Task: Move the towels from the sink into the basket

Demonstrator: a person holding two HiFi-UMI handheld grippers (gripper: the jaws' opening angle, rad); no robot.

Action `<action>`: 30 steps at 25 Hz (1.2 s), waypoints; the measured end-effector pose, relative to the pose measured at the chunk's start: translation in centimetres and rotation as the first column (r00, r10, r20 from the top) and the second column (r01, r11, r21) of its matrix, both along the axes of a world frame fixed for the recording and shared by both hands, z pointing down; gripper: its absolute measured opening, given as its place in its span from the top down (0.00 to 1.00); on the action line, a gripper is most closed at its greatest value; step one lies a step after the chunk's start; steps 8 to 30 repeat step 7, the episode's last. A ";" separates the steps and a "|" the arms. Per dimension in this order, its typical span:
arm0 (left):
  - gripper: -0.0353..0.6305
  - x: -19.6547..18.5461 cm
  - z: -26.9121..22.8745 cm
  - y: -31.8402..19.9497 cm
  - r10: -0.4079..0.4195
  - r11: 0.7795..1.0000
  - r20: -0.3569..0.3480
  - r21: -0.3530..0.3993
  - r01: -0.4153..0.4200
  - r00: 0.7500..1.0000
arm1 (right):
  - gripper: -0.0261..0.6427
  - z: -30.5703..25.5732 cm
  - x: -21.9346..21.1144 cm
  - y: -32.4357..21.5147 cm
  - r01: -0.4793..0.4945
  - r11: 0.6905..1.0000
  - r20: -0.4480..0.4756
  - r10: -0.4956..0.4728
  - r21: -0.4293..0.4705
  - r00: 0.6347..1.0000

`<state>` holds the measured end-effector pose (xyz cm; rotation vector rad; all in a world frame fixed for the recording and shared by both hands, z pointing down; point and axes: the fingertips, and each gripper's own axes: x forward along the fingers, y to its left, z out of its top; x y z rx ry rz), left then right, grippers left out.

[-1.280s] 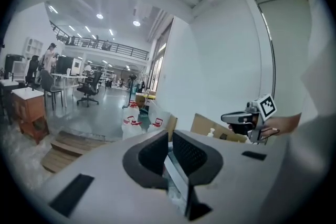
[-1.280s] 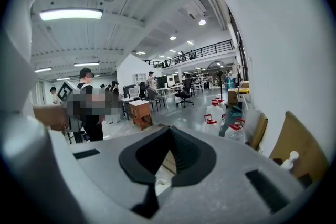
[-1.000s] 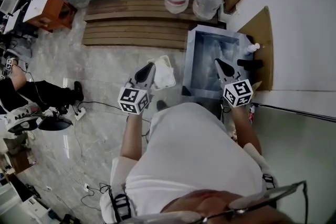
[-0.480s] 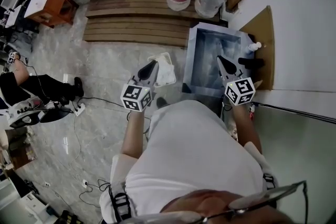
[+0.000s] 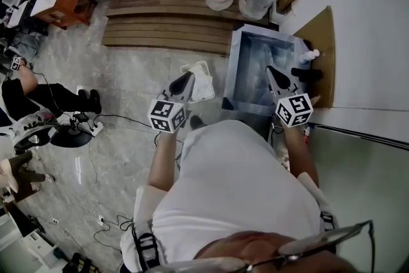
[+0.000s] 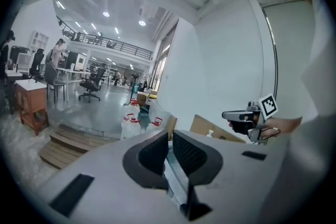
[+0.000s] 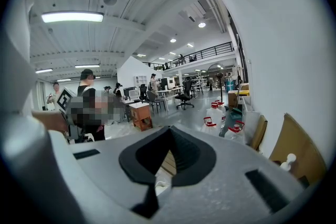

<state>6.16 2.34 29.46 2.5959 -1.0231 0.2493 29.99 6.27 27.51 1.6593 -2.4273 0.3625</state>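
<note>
1. Well, hardly anything has shifted over the last second. The left gripper [image 5: 189,77] has its fingers a slit apart and empty, while the right gripper [image 5: 270,70] has its fingers pinched shut and empty too.
2. A crumpled soft white towel [image 5: 201,89] lies in the white plastic basket [image 5: 195,65] just beside the left fingers.
3. The shiny square steel sink [image 5: 234,61] sits below the right fingers. I can't tell if any cloth is left in it.

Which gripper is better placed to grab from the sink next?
Right, probably: the right gripper sits over the sink, jaws shut and empty. The left gripper is at the basket, beside the sink.

Two grippers: left gripper [image 5: 186,76], right gripper [image 5: 270,70]; one sink [image 5: 235,73]; one basket [image 5: 195,66].
</note>
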 end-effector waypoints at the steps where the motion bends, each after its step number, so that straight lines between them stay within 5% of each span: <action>1: 0.90 -0.1 0.0 0.1 -0.001 1.000 0.000 -0.001 0.001 1.000 | 0.97 0.0 -0.1 0.1 0.001 1.000 0.000 -0.001 -0.001 1.000; 30: 0.90 -0.3 0.3 0.4 -0.008 1.000 0.003 -0.005 0.008 1.000 | 0.97 0.4 -0.3 0.5 0.007 1.000 0.002 -0.007 -0.004 1.000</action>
